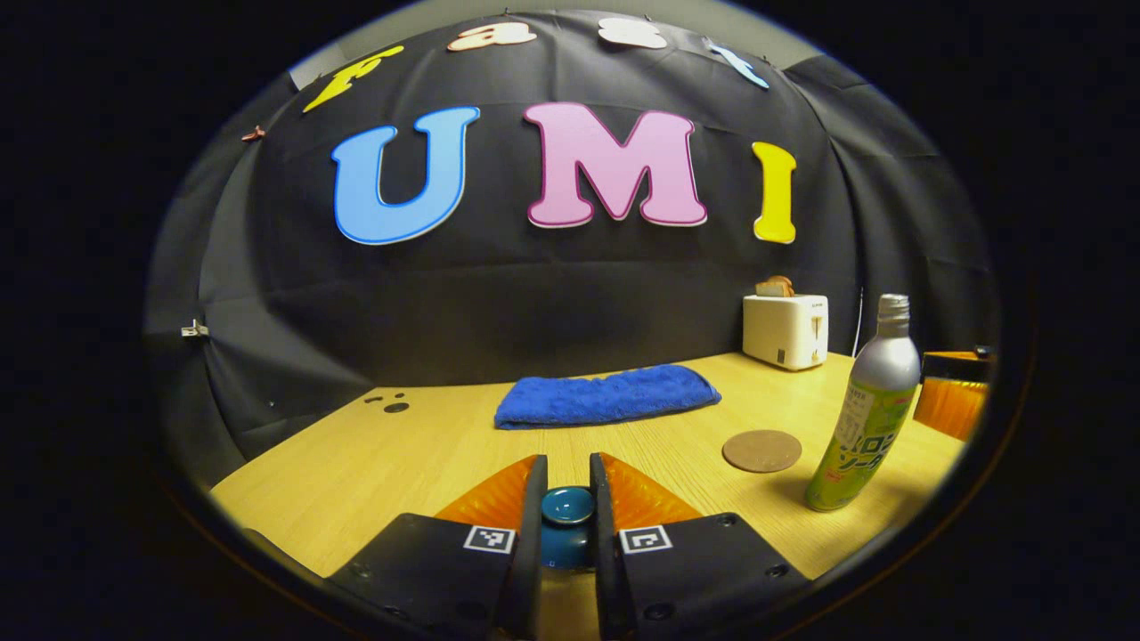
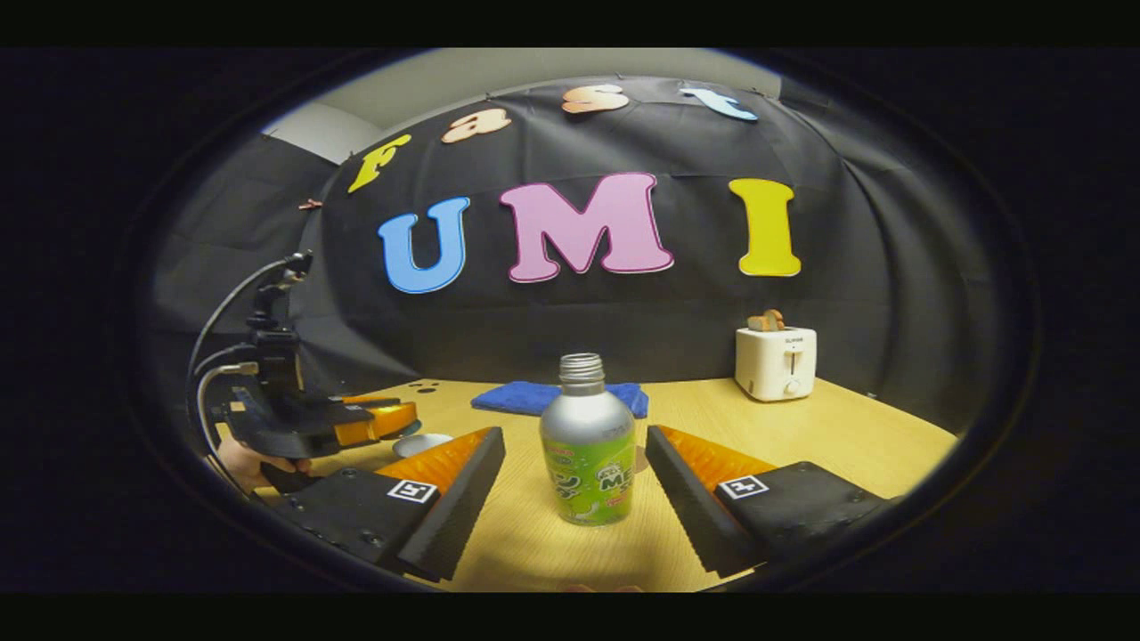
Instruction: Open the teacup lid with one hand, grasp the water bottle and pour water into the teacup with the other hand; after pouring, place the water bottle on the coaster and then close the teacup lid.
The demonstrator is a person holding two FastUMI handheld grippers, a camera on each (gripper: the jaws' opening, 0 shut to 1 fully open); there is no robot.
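Table (image 1: 427, 445): 1 bottle (image 2: 588, 454), 1 coaster (image 1: 761, 450), 1 toaster (image 1: 785, 331).

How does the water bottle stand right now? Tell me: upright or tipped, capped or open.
Upright and uncapped: the water bottle stands on the table between the right gripper's spread fingers, bare threaded neck showing.

**Arrangement of objects on the tabletop**

Left gripper view: a folded towel (image 1: 607, 397) lies toward the rear edge of the tabletop (image 1: 374, 463). A toaster (image 1: 785, 330) stands at the rear right corner, bread (image 1: 775, 287) in its slots. The coaster (image 1: 761, 450) lies before the toaster; the water bottle (image 1: 866, 409) stands just right of the coaster, apart from it. The teacup lid (image 1: 567, 509) sits between the left gripper (image 1: 567, 499) fingers near the front edge.
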